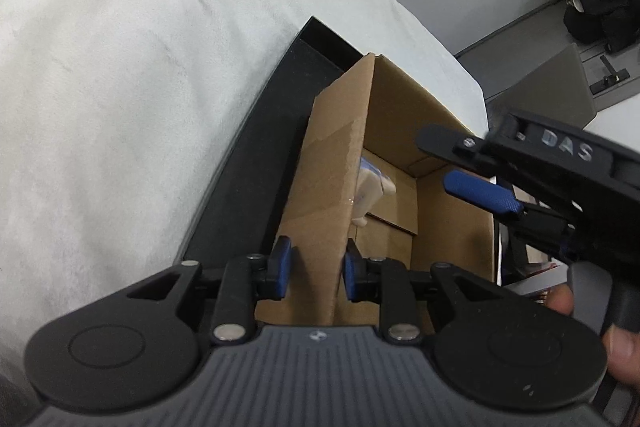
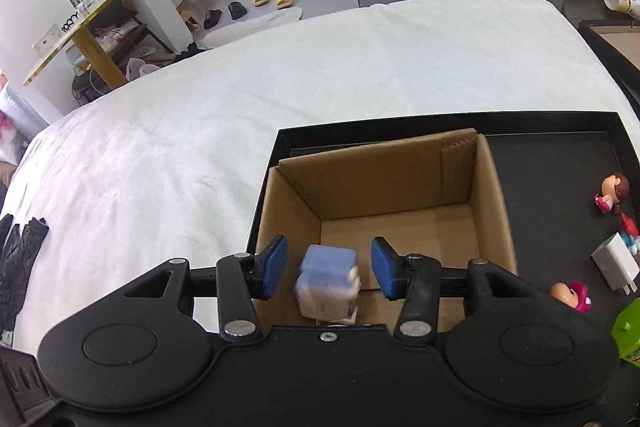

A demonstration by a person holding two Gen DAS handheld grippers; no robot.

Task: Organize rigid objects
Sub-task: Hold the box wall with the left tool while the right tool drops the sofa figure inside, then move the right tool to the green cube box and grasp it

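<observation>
- Right gripper (image 2: 329, 269), low centre of its frame: pads spread apart, not touching the blurry blue-and-white toy (image 2: 327, 281) sitting between them.
- Toy is inside the cardboard box (image 2: 490, 187), near its front wall.
- Left gripper (image 1: 315, 269) clamps the box's side wall.
- Box sits in a black tray (image 2: 560, 155).

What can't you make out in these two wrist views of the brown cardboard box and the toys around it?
- Blue and white toy figure: motion-blurred in the right wrist view; in the left wrist view the brown cardboard box wall hides most of it.
- Green box: cut off by the right edge, right wrist view.
- Red and blue toy: partly behind the white charger plug.
- Box floor near the right gripper: covered by the gripper body.
</observation>
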